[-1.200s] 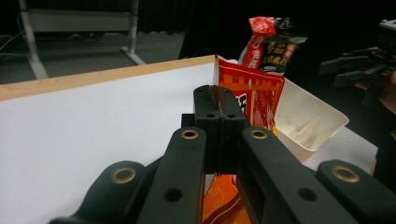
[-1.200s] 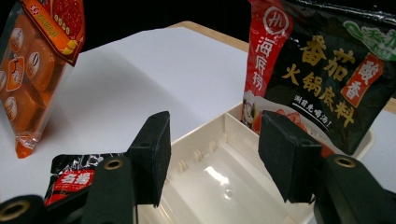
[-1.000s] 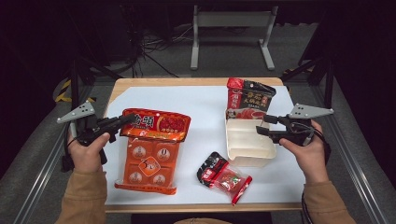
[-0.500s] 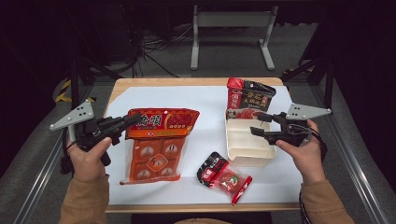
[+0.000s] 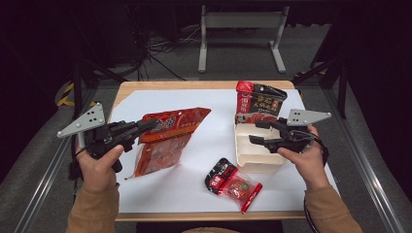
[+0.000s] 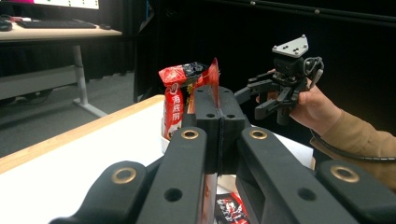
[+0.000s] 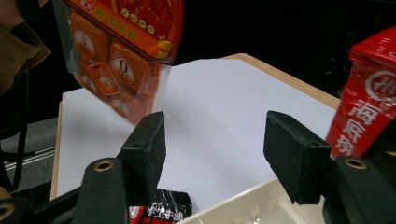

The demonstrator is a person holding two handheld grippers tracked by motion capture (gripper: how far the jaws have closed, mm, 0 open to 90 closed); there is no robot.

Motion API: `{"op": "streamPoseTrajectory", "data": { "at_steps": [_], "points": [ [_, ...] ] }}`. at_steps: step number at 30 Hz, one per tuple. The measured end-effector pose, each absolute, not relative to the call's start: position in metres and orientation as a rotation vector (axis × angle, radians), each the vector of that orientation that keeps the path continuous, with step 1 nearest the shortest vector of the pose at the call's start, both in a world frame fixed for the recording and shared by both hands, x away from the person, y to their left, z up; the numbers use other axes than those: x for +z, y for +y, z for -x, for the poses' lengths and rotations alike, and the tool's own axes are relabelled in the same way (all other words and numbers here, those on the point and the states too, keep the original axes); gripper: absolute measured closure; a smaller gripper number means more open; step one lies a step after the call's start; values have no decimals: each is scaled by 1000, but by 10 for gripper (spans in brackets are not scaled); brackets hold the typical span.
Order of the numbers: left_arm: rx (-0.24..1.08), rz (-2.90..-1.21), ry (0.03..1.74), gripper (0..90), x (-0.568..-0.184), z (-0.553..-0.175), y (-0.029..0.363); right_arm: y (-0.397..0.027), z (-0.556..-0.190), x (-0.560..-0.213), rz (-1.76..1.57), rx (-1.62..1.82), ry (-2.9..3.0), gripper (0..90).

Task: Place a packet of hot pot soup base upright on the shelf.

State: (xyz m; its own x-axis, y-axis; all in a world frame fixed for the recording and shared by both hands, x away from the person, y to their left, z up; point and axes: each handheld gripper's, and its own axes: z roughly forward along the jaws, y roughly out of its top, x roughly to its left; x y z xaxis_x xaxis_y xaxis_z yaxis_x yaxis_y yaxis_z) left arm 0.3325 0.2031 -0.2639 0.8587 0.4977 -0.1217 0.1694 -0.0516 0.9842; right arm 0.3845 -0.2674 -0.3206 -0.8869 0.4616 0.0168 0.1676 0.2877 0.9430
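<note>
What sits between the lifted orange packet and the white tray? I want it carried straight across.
Nothing visible does. The orange packet hangs from the left gripper, with bare white paper between it and the white tray; the small sachet lies nearer the person.

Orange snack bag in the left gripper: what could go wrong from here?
1. The left gripper is shut on only the top edge of the orange snack bag, which hangs tilted above the table; it may slip or tear.
2. The right gripper waits open over the white tray; a swinging bag could hit it.
3. The red-and-black bag standing in the tray might tip if bumped.
</note>
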Motion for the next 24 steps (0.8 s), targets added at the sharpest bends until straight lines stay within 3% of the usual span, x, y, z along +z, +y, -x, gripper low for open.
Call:
{"op": "streamPoseTrajectory", "data": {
  "at_steps": [24],
  "points": [
    [264,-1615,489,900,-258,-334,187,-181,-398,-344,-458,1823,2387,286]
  ]
}}
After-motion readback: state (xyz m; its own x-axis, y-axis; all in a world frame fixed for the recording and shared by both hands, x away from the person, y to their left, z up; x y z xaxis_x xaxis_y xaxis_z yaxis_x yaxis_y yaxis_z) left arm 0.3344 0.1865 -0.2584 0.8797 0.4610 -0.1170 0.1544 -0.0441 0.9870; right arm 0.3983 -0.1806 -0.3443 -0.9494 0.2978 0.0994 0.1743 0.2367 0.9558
